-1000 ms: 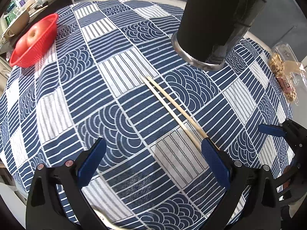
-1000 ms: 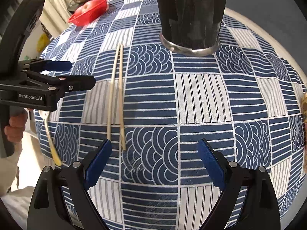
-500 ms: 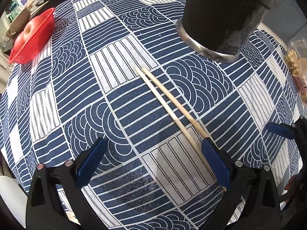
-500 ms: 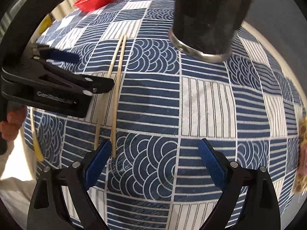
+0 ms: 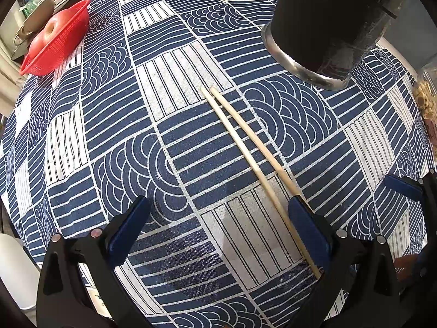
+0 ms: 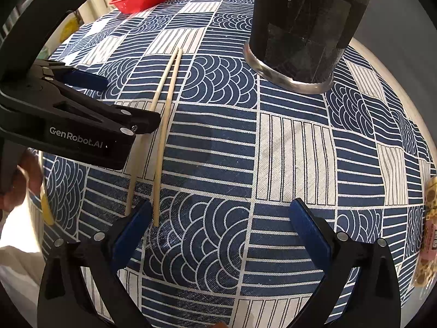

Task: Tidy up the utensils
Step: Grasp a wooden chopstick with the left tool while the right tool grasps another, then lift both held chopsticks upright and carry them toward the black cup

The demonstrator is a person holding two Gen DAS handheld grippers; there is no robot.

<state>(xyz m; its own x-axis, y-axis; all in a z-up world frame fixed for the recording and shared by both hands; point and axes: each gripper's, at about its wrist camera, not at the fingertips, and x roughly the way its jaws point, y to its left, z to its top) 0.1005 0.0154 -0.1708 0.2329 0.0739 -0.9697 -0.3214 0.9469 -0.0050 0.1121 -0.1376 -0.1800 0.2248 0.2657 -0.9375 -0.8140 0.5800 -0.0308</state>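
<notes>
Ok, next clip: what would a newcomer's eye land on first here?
Probably the pair of pale chopsticks lying side by side on the blue patterned tablecloth, running toward the tall black holder at the far side. Both hand-held grippers are open, and the left hand-held gripper has its right finger beside the chopsticks' near ends. A red basket holding an apple sits far left.

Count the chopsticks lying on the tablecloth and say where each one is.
2. Left chopstick and right chopstick lie side by side on the tablecloth, near the black holder. Any inside the holder are hidden.
</notes>
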